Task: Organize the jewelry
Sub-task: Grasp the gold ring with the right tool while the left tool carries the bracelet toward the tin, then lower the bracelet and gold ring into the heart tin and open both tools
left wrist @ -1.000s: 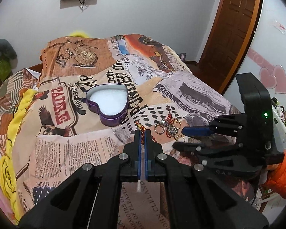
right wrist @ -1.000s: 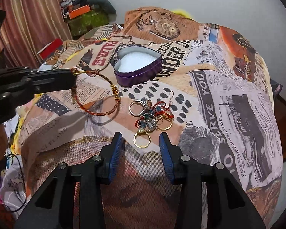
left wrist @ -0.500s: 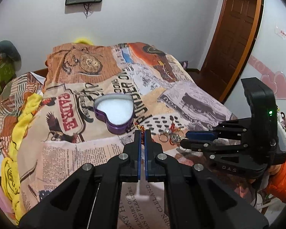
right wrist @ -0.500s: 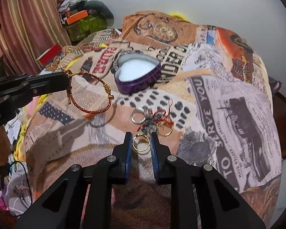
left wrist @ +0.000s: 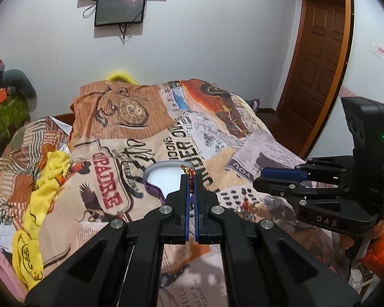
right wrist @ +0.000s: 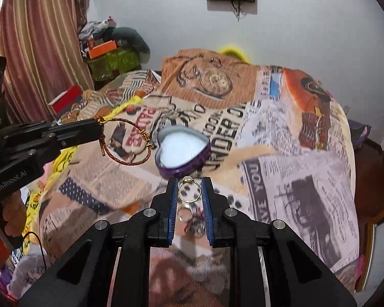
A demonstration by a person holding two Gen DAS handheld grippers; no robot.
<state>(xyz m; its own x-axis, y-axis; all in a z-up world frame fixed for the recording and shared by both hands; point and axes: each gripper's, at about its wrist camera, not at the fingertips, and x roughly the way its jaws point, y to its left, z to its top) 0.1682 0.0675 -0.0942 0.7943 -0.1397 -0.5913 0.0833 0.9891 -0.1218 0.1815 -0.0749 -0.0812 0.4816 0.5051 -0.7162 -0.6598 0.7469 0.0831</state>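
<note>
A purple heart-shaped box [right wrist: 183, 151] with a white lining lies open on the bed; it also shows in the left wrist view [left wrist: 158, 179]. My left gripper [left wrist: 191, 179] is shut on a red and gold bracelet [right wrist: 125, 140], which hangs in the air left of the box; only its end [left wrist: 189, 172] shows in the left wrist view. My right gripper [right wrist: 190, 183] is shut on a gold ring [right wrist: 189, 190], lifted above the bed just in front of the box. Several more rings [right wrist: 192, 220] lie on the bedspread below it.
The bed has a newspaper-print bedspread [right wrist: 281, 153]. A yellow cloth [left wrist: 38, 204] lies at its left edge. Boxes and clothes [right wrist: 110, 53] are piled by a curtain. A wooden door [left wrist: 320, 58] stands at the right. A screen [left wrist: 119, 7] hangs on the wall.
My right gripper closed on the gold ring and lifted it off the bed. My left gripper rose with the bracelet and moved toward the heart box.
</note>
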